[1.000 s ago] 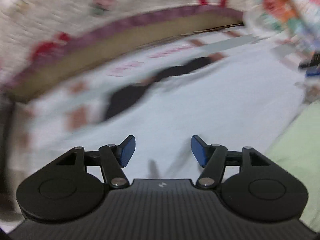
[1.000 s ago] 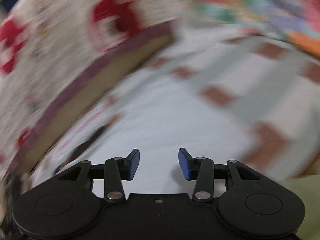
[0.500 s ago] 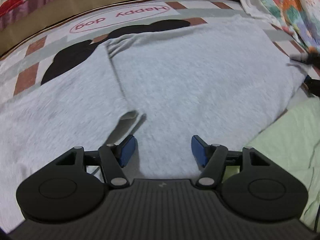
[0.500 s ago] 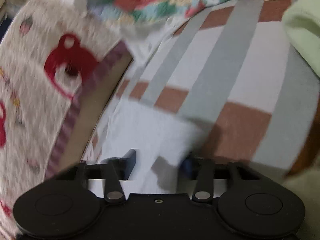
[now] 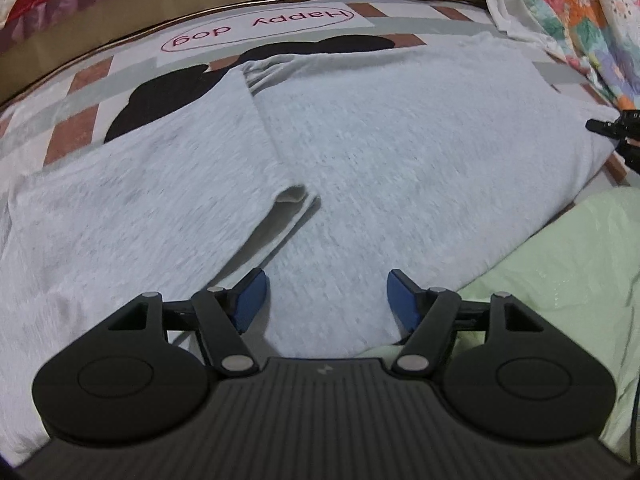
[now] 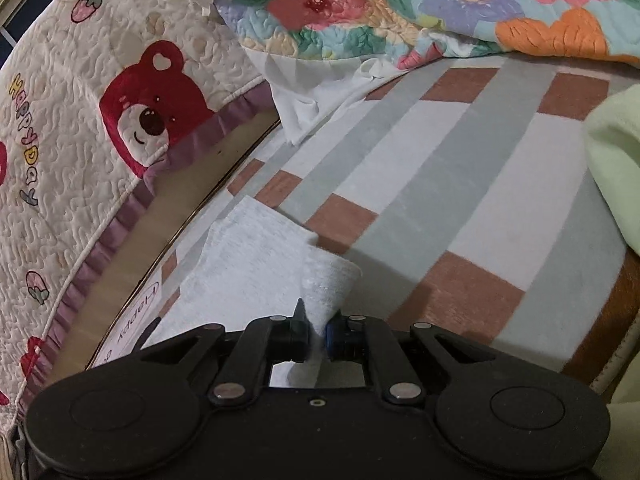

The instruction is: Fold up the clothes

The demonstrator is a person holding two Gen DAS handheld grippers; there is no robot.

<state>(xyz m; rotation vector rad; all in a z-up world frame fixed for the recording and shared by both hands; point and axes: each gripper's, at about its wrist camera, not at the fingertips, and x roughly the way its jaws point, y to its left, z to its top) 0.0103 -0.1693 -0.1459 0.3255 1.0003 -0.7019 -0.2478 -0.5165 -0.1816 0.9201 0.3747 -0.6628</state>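
Right wrist view shows our right gripper (image 6: 318, 334) with its jaws closing on a bunched corner of the pale grey garment (image 6: 256, 256); the fabric rises in a small peak between the blue pads, so we judge it pinched, though only by a thin edge. Left wrist view shows our left gripper (image 5: 326, 296) spread and opening wider, hovering over the same garment (image 5: 400, 140) with nothing between its fingers. The garment lies flat on the striped bed sheet (image 6: 440, 184), one sleeve (image 5: 192, 152) folded in across the body, its cuff (image 5: 294, 196) gaping open just ahead of the left fingers. What could go wrong, as we judge it: the right grip holds so little cloth that a quick lift could pull it free, and lifting one corner alone may drag the folded sleeve out of place, since the knit looks soft and limp. The left jaws could also catch the mint green cloth (image 5: 560, 280) touching the garment's near edge on the right. The grey fabric is a fuzzy, heathered knit. The sheet is smooth, with grey, white and rust blocks and a black dog silhouette (image 5: 160, 100). A quilted cream bear-print cover (image 6: 100, 120) and a puffy floral quilt (image 6: 400, 8) border the bed.
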